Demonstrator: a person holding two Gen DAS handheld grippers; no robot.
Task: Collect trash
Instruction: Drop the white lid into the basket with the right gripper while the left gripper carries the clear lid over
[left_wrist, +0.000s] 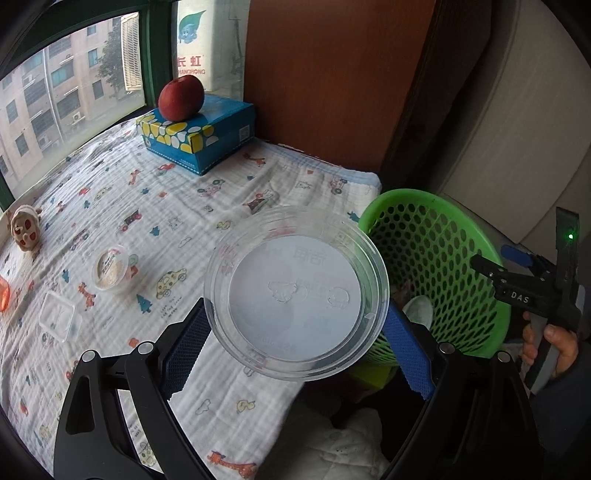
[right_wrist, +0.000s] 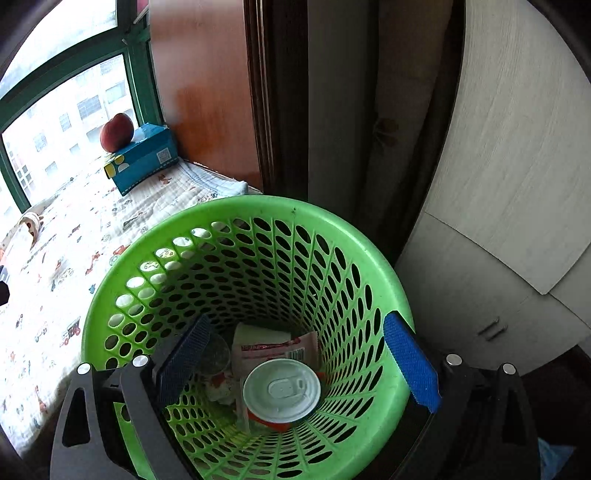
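While I watch the L wrist feed, the left gripper (left_wrist: 295, 332) is pinching a clear round plastic container (left_wrist: 295, 293) between its blue pads (left_wrist: 184, 349), base turned toward the lens, faint embossed marks on the bottom. Container is held up over the near edge of the cartoon-print cloth (left_wrist: 166, 206), just beside the green basket (left_wrist: 443, 236) standing off the cloth's R edge.

Also on the cloth, L feed: small round lidded cup (left_wrist: 110, 268) w/ pale contents, clear square lid or tray (left_wrist: 57, 319) near it, orange item (left_wrist: 4, 295) cut off at frame edge, can't tell what. Plush toy (left_wrist: 25, 228) at far L. Blue patterned box (left_wrist: 197, 133) at the far end by the window, red apple (left_wrist: 181, 97) on top of it.

R wrist feed: right gripper (right_wrist: 295, 363) spread wide, nothing between the pads (right_wrist: 412, 363); L pad sits inside the basket rim (right_wrist: 258, 205), R pad is at the rim, can't tell if touching. Down in the basket: can (right_wrist: 282, 393) w/ pull-tab lid facing up, white/red wrapper (right_wrist: 275, 345) behind it, a clear round piece (right_wrist: 216, 354) to its L, other scraps I can't ID.

I see the right gripper from the L cam too (left_wrist: 480, 264), held by a hand (left_wrist: 550, 349), beside the basket's R side
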